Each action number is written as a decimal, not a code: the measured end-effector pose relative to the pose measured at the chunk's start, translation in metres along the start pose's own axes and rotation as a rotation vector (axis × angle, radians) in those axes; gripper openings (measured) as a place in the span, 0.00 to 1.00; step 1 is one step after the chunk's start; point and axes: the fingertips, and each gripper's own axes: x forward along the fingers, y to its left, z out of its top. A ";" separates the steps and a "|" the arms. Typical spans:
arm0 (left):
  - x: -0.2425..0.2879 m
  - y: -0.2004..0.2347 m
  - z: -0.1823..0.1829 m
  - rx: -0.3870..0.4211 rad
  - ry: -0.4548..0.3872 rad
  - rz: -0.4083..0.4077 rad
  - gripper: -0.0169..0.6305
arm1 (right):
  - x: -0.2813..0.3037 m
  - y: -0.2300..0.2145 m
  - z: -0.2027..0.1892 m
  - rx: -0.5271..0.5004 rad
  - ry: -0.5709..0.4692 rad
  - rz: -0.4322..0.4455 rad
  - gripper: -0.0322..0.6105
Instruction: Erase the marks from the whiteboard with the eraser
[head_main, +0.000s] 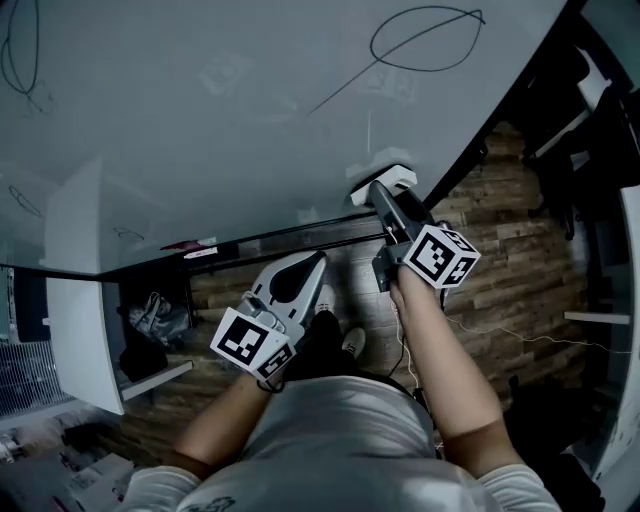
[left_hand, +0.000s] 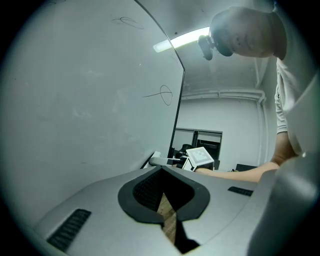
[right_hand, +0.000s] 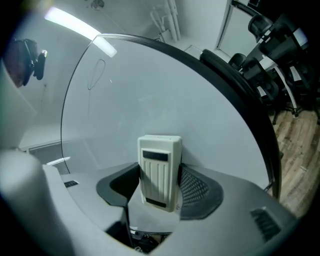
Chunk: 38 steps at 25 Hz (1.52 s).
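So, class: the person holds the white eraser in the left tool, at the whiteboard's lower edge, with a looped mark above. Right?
Wrong tool: the right gripper view shows the eraser clamped in the right tool. The left tool is shut on nothing. The whiteboard edge and looped mark stand.

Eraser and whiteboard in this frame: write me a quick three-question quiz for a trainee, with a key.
1. True or false: the left gripper holds the eraser.
2. The looped mark on the whiteboard is: A) wiped away, B) plainly drawn, C) under the eraser.
3. Fill in: the left gripper's jaws stand ____, with nothing between them.
Key: 1 false, the right gripper holds it; 2 B; 3 together.
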 end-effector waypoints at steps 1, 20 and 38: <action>0.000 -0.002 0.000 0.002 -0.001 0.001 0.04 | -0.001 0.005 0.005 -0.003 -0.007 0.009 0.43; -0.022 0.014 -0.023 0.045 0.063 0.080 0.04 | -0.002 -0.144 -0.093 -0.048 0.149 -0.210 0.43; -0.167 0.019 -0.008 0.043 0.006 0.054 0.04 | -0.074 0.078 -0.117 -0.206 0.044 -0.012 0.43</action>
